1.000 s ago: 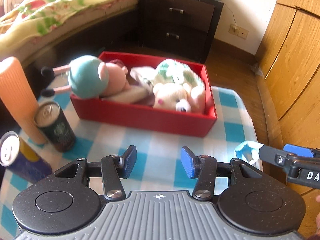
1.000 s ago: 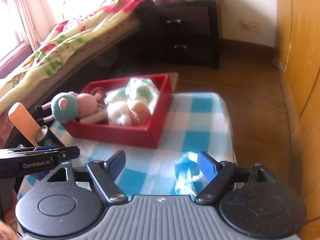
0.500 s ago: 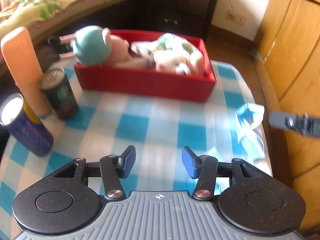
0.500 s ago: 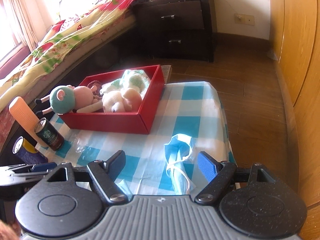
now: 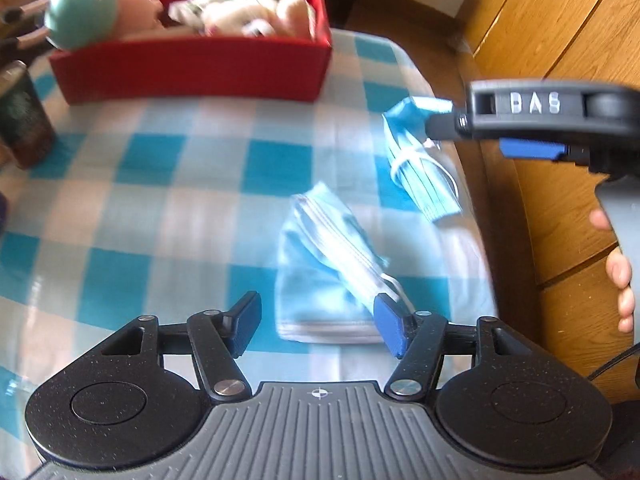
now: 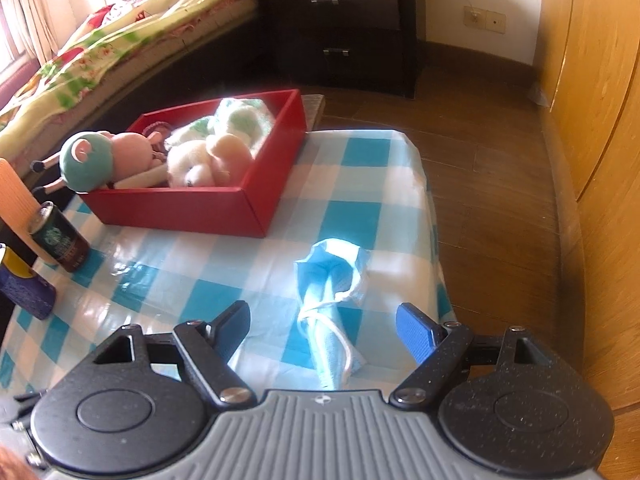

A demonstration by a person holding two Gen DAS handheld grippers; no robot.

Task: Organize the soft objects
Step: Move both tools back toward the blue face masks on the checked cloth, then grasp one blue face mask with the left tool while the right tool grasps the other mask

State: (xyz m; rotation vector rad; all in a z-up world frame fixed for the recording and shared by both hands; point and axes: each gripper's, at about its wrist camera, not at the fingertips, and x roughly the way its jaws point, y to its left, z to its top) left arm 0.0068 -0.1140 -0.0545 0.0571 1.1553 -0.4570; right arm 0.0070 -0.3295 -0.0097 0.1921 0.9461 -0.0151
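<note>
Hovering with jaws freshly widened and empty, the left gripper (image 5: 316,330) straddles the near mask (image 5: 324,280) while the right gripper (image 6: 322,332), also open, frames the far mask (image 6: 332,292), both presumably bound for the red box (image 6: 224,212).

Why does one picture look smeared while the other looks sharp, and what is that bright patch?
Left wrist view: motion blur smears the red box and plush toys; the near face mask is soft too. Right wrist view: sharper, but sunlight glares off the checked tablecloth, and fisheye bends the wardrobe.
</note>
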